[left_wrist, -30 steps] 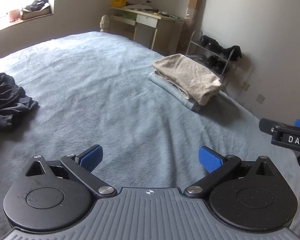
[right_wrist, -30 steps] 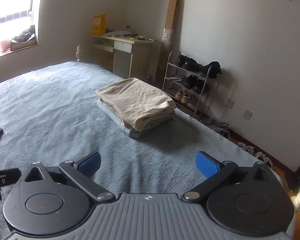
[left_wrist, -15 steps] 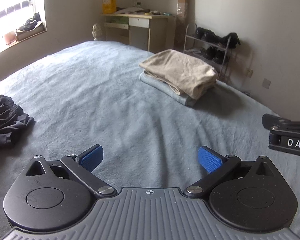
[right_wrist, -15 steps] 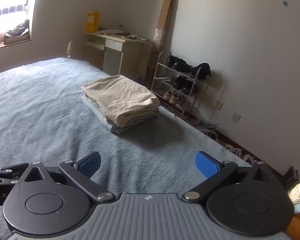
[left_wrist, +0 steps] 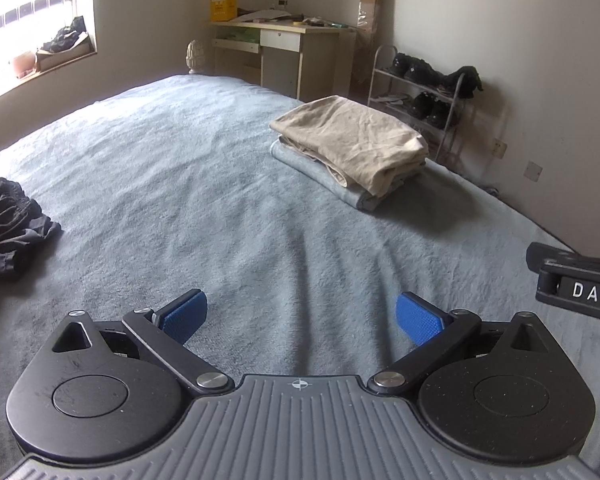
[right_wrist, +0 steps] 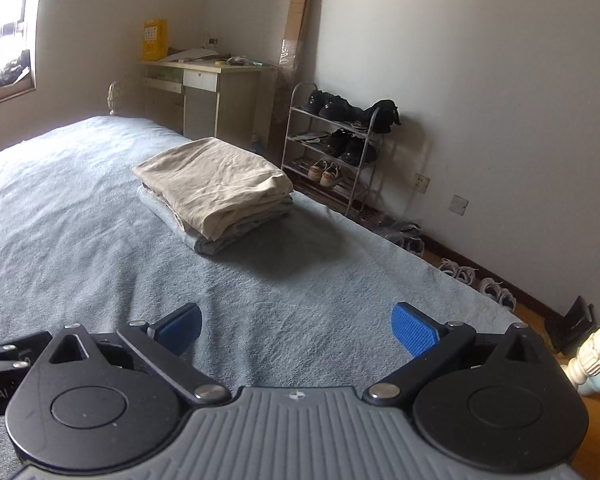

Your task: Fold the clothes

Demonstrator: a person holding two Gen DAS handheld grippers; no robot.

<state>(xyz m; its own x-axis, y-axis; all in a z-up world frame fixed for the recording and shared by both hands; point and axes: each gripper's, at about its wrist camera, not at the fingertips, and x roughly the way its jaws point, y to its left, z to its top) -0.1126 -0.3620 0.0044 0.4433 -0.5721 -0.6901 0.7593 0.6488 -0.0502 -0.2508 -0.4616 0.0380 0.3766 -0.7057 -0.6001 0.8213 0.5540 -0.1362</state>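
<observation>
Left tongs [left_wrist: 300,316] and right tongs [right_wrist: 296,326] agape, empty.

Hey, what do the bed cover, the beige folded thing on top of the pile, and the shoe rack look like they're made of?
Bed cover: looks like a soft, napped blue-grey fabric, fleece or terry, with a fuzzy matte surface.
Beige folded garment: thin woven cloth, probably cotton, matte with fine creases.
Shoe rack: slim metal tubing and wire, silvery with a slight shine.

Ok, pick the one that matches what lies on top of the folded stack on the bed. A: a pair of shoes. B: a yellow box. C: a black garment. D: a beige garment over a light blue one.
D: the beige garment lies folded on top of the light blue one, near the bed's right edge.
</observation>
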